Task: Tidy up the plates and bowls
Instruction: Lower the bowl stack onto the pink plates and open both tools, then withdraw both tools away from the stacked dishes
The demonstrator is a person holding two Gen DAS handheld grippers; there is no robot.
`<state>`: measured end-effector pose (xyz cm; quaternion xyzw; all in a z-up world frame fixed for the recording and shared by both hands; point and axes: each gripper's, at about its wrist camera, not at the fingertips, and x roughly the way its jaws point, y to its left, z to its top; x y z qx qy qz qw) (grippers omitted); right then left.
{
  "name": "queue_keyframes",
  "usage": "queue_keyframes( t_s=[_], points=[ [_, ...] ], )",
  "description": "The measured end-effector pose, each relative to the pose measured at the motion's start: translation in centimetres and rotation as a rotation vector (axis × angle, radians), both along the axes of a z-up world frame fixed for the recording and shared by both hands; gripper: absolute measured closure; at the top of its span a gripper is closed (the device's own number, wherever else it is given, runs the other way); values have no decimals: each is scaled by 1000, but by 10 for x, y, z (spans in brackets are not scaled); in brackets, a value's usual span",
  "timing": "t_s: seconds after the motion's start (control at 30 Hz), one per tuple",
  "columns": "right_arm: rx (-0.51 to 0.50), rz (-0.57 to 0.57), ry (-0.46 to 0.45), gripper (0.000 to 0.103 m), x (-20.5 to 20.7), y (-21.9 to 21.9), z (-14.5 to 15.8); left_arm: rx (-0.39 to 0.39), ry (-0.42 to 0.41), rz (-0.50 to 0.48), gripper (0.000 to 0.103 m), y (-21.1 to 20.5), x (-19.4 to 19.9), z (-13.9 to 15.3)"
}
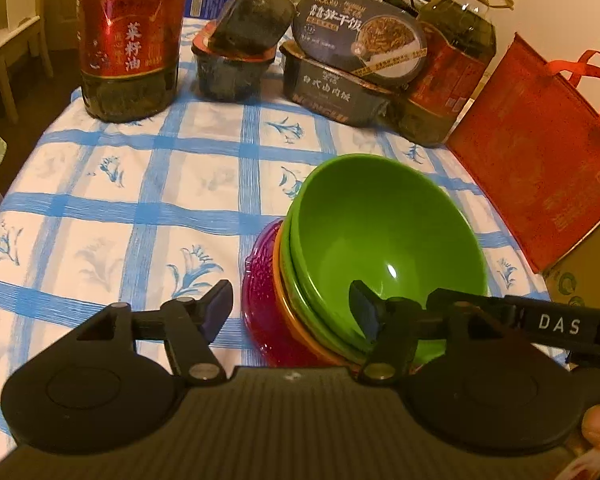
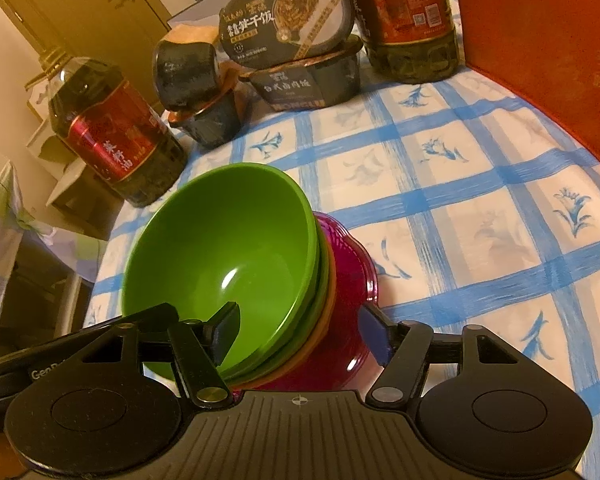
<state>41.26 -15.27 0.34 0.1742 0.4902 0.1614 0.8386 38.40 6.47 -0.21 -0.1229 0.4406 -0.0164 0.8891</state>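
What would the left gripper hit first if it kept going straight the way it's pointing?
Probably the stack of bowls: the left gripper is open and straddles the near rim of the top green bowl, so that rim or the orange bowl beneath comes first. Depth is unclear.

Both views are dim and carry a warm yellow cast from indoor light. A small bright highlight sits inside the green bowl [image 1: 384, 236], so the light seems to come from above. Shadows on the checked cloth [image 1: 148, 200] are soft and faint. The dark oil bottle [image 1: 128, 40] and the food boxes [image 1: 340, 64] look grainy and smeared, their print only partly legible. Fisheye distortion bends the worktop's [image 2: 480, 184] edges and grid lines, and the corners fall to black.
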Motion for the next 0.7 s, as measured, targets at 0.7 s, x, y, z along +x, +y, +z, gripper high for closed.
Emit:
queue_keyframes(
  t_s=[0.7],
  points=[
    [-51,25,-170,34,-78,-7,26,118,-147,27,24,8,-85,21]
  ],
)
